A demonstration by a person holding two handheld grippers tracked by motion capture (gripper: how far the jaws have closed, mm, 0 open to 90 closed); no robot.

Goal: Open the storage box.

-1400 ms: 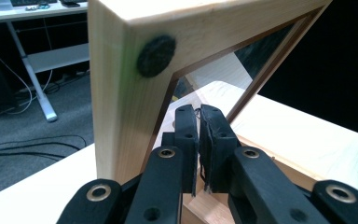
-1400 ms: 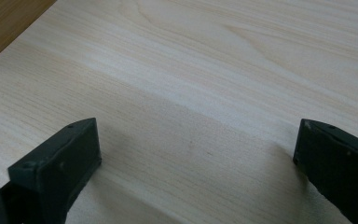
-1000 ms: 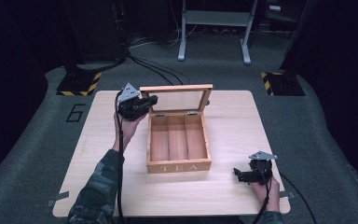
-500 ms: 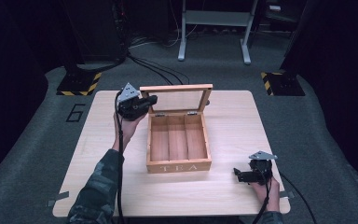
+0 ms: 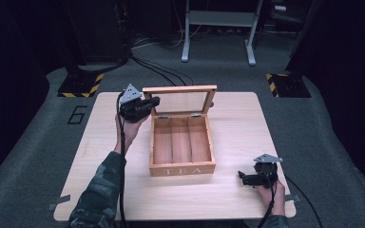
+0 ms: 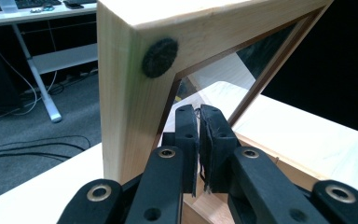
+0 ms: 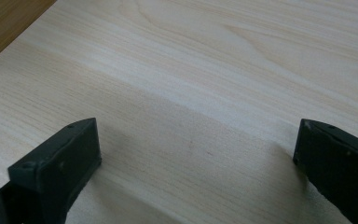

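Observation:
A wooden tea box [image 5: 183,169] with three empty compartments stands mid-table, its glass-paned lid [image 5: 180,102] raised upright at the back. My left gripper [image 5: 154,101] is at the lid's left corner, held up by a hand with a camouflage sleeve. Seen from the left gripper view, its jaws [image 6: 198,112] are shut with nothing visible between them, just in front of the pane beside the lid frame [image 6: 126,93]. A round felt pad [image 6: 160,57] sits on that frame's corner. My right gripper [image 5: 241,176] rests low at the table's front right, open [image 7: 196,140] over bare wood.
The light wooden table [image 5: 237,123] has rounded corners and stands on grey carpet. Cables and black-and-yellow striped bases [image 5: 81,85] lie on the floor behind it, with a metal desk frame [image 5: 218,23] farther back.

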